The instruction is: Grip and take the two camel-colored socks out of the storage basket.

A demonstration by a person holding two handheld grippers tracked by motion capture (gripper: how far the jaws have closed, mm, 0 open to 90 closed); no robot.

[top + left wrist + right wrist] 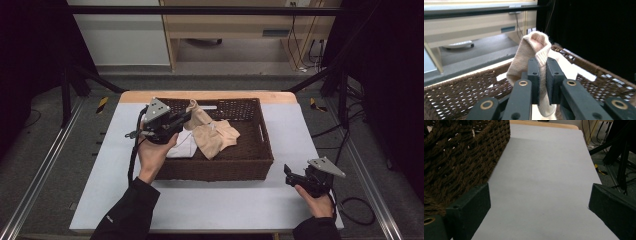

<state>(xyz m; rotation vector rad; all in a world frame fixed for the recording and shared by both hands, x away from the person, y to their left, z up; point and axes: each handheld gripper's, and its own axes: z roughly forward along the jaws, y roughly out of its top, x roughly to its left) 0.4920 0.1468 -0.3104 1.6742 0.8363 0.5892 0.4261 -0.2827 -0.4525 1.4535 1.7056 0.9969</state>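
A beige knitted cloth (215, 135) lies in the brown woven basket (268, 142), one end pulled up toward the back left. My left gripper (187, 116) hangs over the basket's left side, shut on that raised end. In the left gripper view the beige cloth (534, 42) is pinched between the two black jaws of the left gripper (542, 63) and folds over above them. My right gripper (287, 172) rests low at the basket's front right corner. In its own view the right gripper (539, 195) is open, with bare table between its jaws.
A white cloth (182, 145) lies under the beige one at the basket's left. The basket stands on a grey mat (220, 200) with free room in front and to the right. The basket wall (461, 152) is close on the right gripper's left. Dark frame posts stand around the table.
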